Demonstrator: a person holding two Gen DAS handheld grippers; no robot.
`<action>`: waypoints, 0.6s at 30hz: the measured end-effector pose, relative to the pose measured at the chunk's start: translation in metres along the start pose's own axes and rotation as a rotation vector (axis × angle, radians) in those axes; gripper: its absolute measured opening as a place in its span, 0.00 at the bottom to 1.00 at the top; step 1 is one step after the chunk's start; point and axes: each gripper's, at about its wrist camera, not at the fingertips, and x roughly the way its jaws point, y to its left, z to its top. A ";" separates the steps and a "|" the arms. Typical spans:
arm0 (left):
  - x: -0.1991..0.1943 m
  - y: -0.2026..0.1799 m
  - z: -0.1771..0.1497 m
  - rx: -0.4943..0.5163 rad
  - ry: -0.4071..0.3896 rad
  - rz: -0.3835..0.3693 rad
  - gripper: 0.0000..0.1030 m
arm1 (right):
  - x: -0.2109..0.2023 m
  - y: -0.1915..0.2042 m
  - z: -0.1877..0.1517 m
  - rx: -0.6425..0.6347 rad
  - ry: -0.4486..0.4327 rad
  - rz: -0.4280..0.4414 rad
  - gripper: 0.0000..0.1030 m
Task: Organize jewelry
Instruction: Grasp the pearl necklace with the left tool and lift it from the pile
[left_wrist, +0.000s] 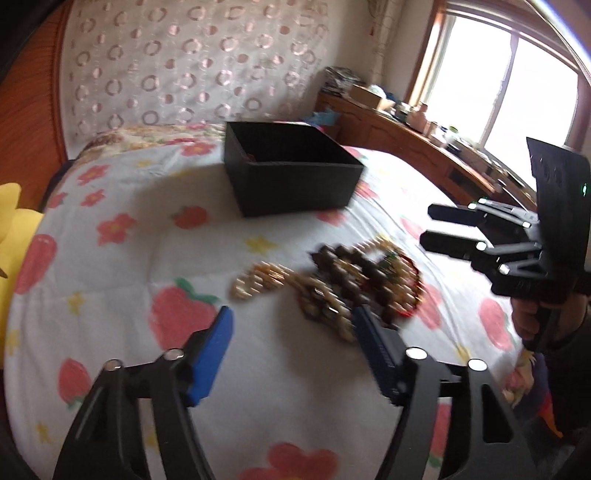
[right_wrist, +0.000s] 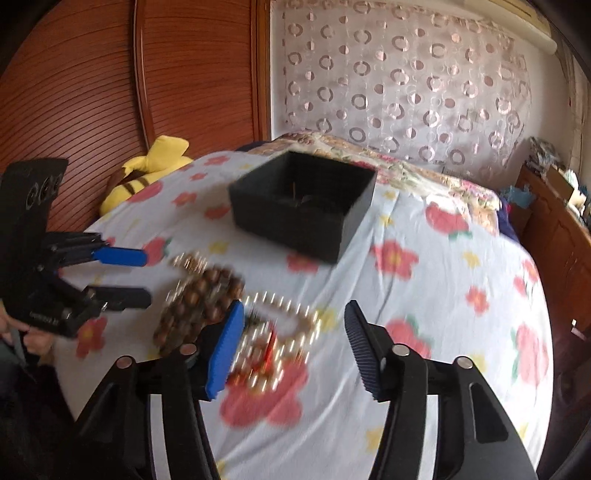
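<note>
I count one black box (left_wrist: 291, 166), open-topped, standing on the flowered bedspread (left_wrist: 122, 258), and I take it as my landmark. On the near side of the box, apart from it, lies one heap of jewelry (left_wrist: 332, 284): beaded strands in dark brown, pale gold and red. They are tangled and blurred, so I cannot count the separate pieces.

I have two tongs. The left gripper (left_wrist: 291, 350) hovers on the near side of the heap, further from the box than the beads, its jaws apart with bare bedspread between them; nothing is held. The right gripper (right_wrist: 295, 347) also stands with jaws apart, over the near edge of the heap, its blue pad just at the beads, yet I see no pinch on them.

Only the right wrist view looks down into the box, where something dark lies on the floor, too dim to name. It also shows one yellow plush toy (right_wrist: 147, 173) left of the box. Only the left wrist view shows the window (left_wrist: 509, 92) and the cluttered wooden dresser (left_wrist: 406, 144) to the right of the box.
</note>
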 end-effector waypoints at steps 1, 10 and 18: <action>0.000 -0.005 -0.002 0.005 0.005 -0.016 0.53 | 0.000 0.001 -0.007 0.002 0.008 0.004 0.49; 0.009 -0.026 -0.006 0.034 0.044 -0.054 0.11 | 0.007 0.009 -0.034 0.017 0.036 0.003 0.40; 0.009 -0.021 -0.006 0.011 0.046 -0.046 0.04 | 0.007 0.002 -0.038 0.071 0.017 0.019 0.40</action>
